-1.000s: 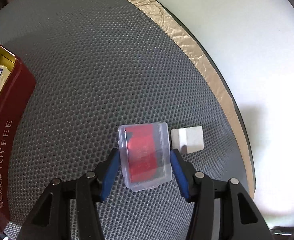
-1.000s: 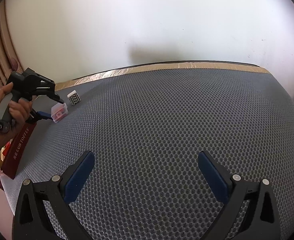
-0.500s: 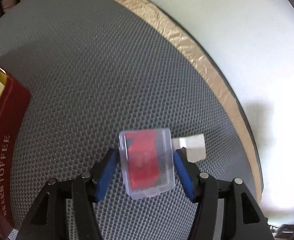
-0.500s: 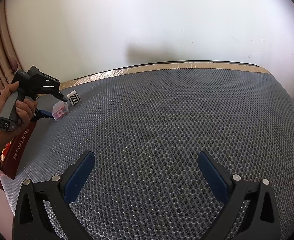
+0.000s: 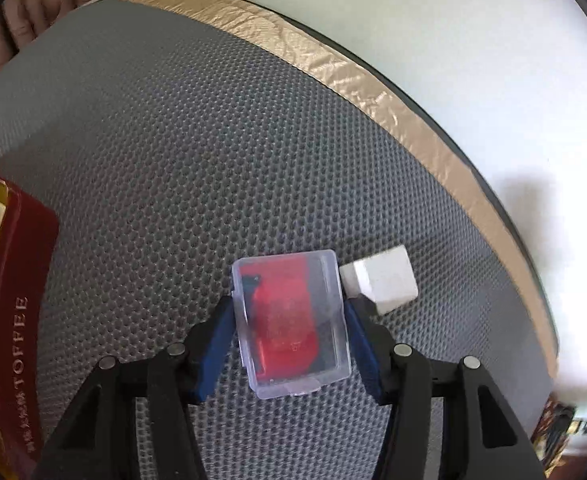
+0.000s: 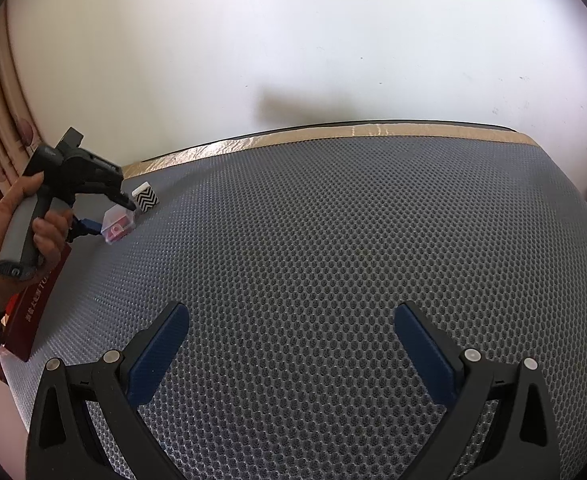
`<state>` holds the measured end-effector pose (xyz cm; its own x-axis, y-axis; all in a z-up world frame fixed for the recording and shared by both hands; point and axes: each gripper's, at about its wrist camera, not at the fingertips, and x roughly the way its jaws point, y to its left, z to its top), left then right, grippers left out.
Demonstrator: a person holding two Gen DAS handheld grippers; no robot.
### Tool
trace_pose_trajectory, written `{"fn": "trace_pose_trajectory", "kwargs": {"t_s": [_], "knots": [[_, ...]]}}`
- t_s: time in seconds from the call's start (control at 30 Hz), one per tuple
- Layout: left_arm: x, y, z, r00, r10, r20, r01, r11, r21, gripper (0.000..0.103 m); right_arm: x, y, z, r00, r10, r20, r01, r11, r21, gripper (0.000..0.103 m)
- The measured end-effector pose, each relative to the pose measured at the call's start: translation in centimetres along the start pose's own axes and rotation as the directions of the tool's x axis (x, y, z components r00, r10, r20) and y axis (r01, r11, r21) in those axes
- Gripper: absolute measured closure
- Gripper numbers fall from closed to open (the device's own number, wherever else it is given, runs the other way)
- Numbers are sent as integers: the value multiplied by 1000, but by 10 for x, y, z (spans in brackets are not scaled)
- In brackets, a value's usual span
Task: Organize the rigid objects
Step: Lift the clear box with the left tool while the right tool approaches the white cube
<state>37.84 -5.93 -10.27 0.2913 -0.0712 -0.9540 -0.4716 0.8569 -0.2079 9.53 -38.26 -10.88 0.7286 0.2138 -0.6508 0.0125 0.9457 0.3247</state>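
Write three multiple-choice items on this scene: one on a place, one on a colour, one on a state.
1. Where is the white block?
A. in the toffee tin
B. between the right gripper's fingers
C. beside the clear box

2. What colour is the item inside the clear box?
A. green
B. red
C. yellow

3. The right gripper is:
A. open and empty
B. shut on the block
C. shut on the box

Answers:
1 C, it lies at the box's side.
2 B, red shows through the lid.
3 A, only mat lies between its spread fingers.
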Motion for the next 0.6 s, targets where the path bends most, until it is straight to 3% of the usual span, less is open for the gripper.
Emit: {"fn": "trace_pose_trajectory", "kwargs": {"t_s": [0.07, 0.2, 0.43, 0.6], "knots": [[-4, -1, -7, 1000, 30, -1, -30, 999, 24, 47, 0, -3, 1, 1000, -6, 2, 6, 1000, 18, 1], [-9, 2, -33, 1000, 18, 20, -20, 995, 99, 48, -2, -9, 1, 1000, -8, 16, 8, 999, 49, 1], [-46, 29, -100, 996, -91, 12, 86, 976, 200, 48, 0, -11, 2, 1000, -19, 8, 18, 998, 59, 1], [-75, 37, -134, 995, -93, 39, 81, 964, 253, 48, 10, -7, 4, 999, -43, -14, 44, 997, 58, 1]]}}
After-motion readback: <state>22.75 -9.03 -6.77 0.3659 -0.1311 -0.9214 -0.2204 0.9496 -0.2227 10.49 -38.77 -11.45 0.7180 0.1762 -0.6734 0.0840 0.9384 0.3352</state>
